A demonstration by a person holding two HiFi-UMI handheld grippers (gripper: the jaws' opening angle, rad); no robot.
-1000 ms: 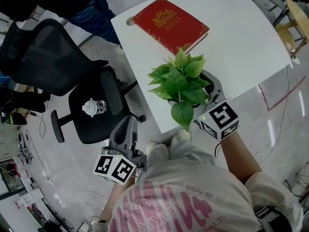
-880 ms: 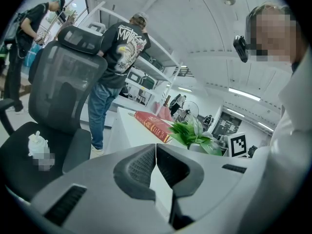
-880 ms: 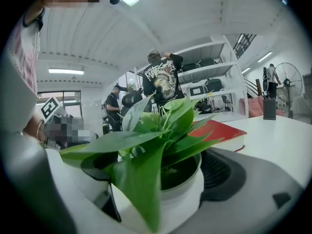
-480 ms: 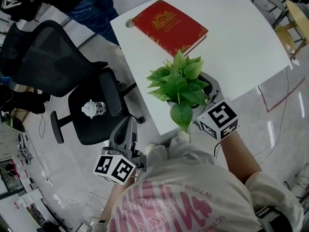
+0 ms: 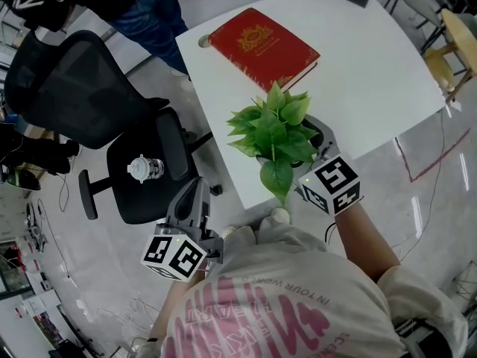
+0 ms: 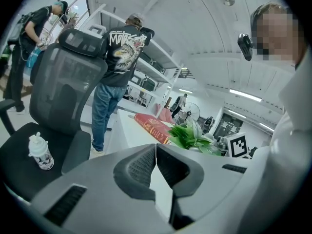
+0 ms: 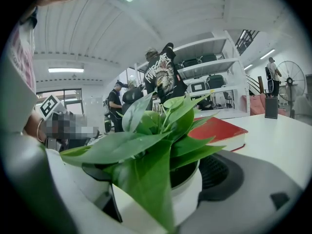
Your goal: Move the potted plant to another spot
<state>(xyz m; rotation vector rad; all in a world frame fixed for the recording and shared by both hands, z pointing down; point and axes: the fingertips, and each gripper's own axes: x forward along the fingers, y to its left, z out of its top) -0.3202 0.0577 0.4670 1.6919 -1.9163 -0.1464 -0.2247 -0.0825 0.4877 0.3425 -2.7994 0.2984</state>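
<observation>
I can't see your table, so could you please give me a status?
Right gripper shut on potted plant, at near edge of table. Left gripper shut, empty, off the table. Red book lies beyond, apart from plant.

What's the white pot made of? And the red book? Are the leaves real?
The pot looks like smooth white ceramic or plastic, slightly matte; I can't tell which. The red book seems hard-covered, cloth or leather-look with gold stamping, pale paper pages at its edge. The leaves are glossy green with veins; real or plastic, I can't say.
</observation>
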